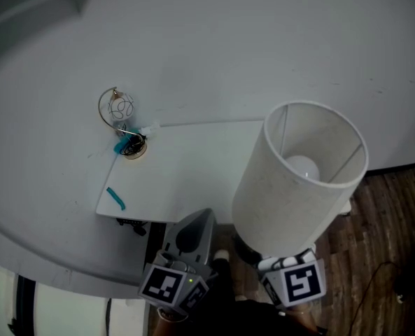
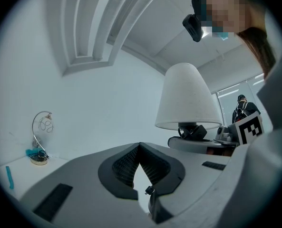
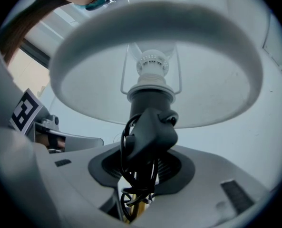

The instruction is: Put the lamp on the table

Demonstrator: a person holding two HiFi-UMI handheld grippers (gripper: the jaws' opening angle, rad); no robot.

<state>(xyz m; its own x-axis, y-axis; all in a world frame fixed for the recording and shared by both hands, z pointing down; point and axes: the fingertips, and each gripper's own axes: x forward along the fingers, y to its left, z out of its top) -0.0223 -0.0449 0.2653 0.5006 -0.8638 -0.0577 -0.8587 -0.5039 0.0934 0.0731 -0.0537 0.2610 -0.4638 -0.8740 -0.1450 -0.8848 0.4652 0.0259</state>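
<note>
**Lamp in your right gripper, not yet set on the table**

Carry the lamp (image 1: 298, 180) from the table's right edge over the bare middle of the table (image 1: 193, 166), well apart from the wire ornament (image 1: 120, 114) at the far corner and the teal pen (image 1: 115, 198). Lower it upright until the base (hidden under the shade from above) sits flat, and only then let go. Your right gripper (image 3: 141, 179) is clenched on the dark stem below the shade, jaws wide, with the bundled black cord (image 3: 129, 151) caught between them; keep that cord from ending up under the base. Your left gripper (image 2: 140, 148) has its jaws together on nothing, beside the lamp.
</note>
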